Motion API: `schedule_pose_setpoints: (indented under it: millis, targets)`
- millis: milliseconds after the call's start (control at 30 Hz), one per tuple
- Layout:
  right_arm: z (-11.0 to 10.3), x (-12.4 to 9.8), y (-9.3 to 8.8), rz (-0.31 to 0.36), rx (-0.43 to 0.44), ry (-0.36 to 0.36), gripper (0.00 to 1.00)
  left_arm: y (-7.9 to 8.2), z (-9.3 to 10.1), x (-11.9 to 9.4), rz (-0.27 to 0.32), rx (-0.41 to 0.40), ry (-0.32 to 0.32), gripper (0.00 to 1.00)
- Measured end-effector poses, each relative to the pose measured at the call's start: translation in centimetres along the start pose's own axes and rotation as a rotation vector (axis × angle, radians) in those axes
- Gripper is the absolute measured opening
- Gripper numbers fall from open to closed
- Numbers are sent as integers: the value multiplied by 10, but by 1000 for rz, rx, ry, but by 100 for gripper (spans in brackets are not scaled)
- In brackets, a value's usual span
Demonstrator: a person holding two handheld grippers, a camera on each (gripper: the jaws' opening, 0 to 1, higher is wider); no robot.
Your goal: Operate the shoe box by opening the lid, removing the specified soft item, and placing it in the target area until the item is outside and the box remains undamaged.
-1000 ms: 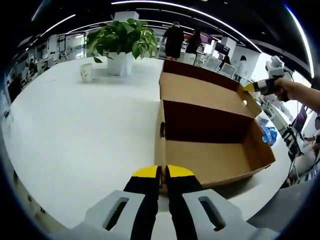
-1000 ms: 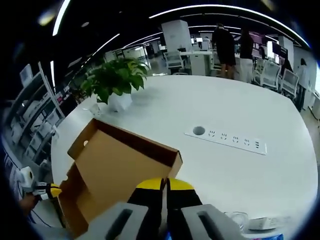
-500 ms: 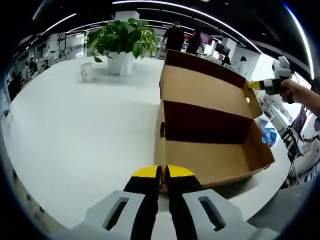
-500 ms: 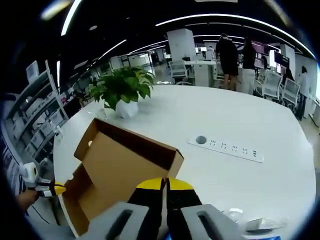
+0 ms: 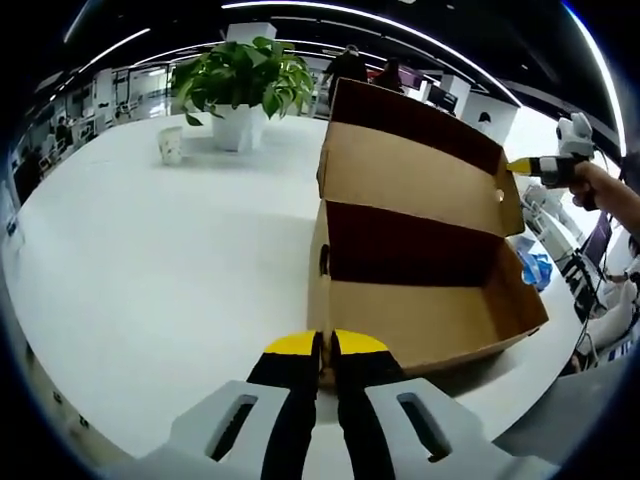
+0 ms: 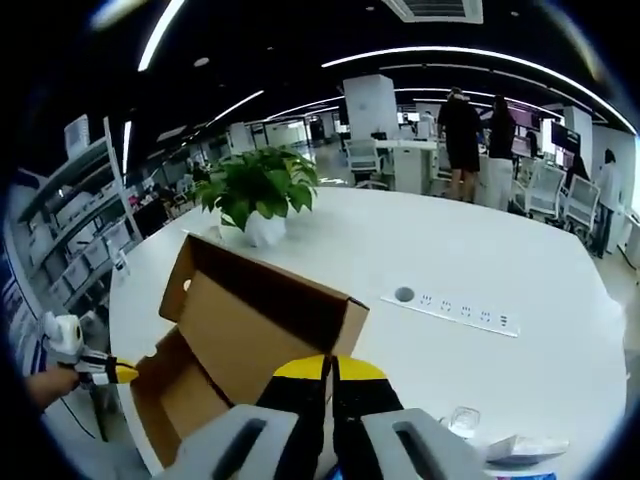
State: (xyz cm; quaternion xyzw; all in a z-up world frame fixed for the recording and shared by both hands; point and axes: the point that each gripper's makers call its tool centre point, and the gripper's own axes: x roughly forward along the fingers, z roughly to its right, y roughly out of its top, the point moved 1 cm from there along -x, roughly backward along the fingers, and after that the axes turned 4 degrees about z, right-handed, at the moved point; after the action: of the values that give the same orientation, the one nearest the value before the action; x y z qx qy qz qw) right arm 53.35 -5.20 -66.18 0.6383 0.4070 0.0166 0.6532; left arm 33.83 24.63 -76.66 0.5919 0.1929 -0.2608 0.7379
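The lid (image 5: 410,175) has swung up, now standing steeper than a second ago. The right gripper (image 6: 328,368) lifting it has risen with it (fingers pinched on its edge).

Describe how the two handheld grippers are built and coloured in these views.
Both match. The left gripper has two black jaws capped with yellow tips, rising from a pale grey moulded body with an oblong slot on each side. The right gripper shows the same black jaws, yellow tips and grey slotted body. Seen from the side in the other view, each carries a white housing behind its yellow tip. No cables or sleeves are visible.
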Motion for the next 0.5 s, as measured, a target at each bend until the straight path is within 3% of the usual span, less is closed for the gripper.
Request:
schedule_pose_setpoints:
  millis: [500]
  targets:
    - [-16, -26, -2, 73, -33, 0, 0, 0, 2, 0, -4, 11, -13, 2]
